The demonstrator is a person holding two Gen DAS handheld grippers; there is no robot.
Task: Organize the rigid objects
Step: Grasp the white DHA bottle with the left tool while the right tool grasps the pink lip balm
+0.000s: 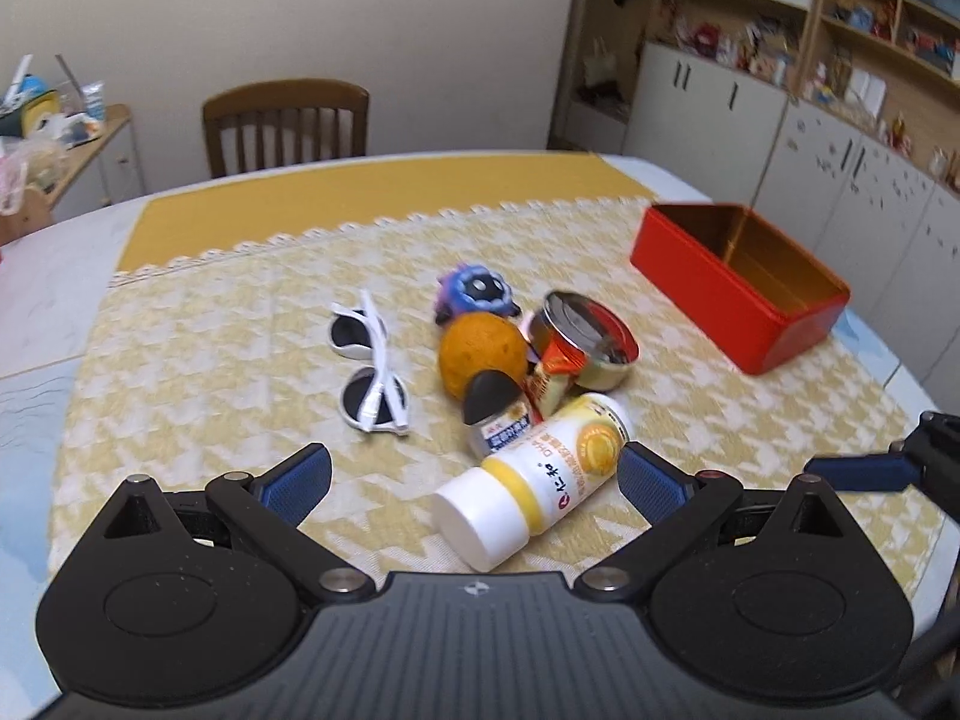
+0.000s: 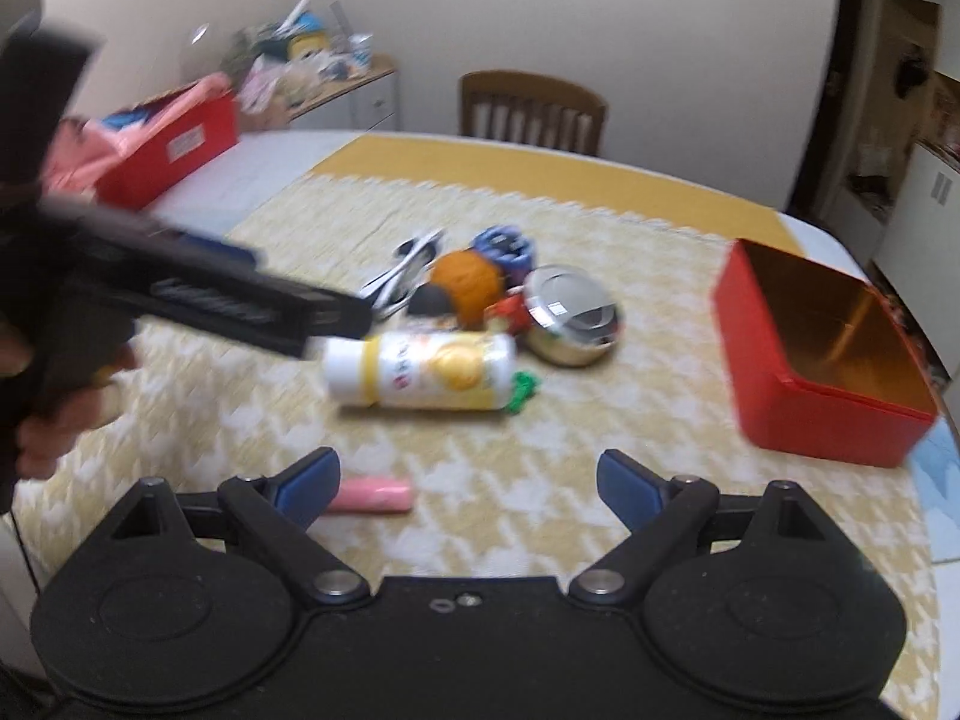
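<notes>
A white and yellow bottle [image 1: 540, 474] lies on its side between the wide-apart fingers of my left gripper [image 1: 474, 471]; the pads do not press it. Behind it is a pile: an orange [image 1: 480, 354], a black-capped small bottle [image 1: 495, 408], a red packet [image 1: 549, 378], a round metal tin [image 1: 588, 342], a purple-blue toy [image 1: 474, 294] and white sunglasses [image 1: 372, 372]. An open, empty red box [image 1: 738, 288] stands at the right. My right gripper [image 2: 468, 468] is open over bare cloth, with a pink tube [image 2: 372, 495] by its left finger.
The yellow patterned cloth [image 2: 540, 510] covers the table. A green item [image 2: 522, 390] lies by the bottle [image 2: 420, 372]. A hand [image 2: 60, 420] holds the left gripper at the left of the right wrist view. A second red box [image 2: 174, 150], a chair [image 1: 285, 120] and cabinets [image 1: 840, 180] stand beyond.
</notes>
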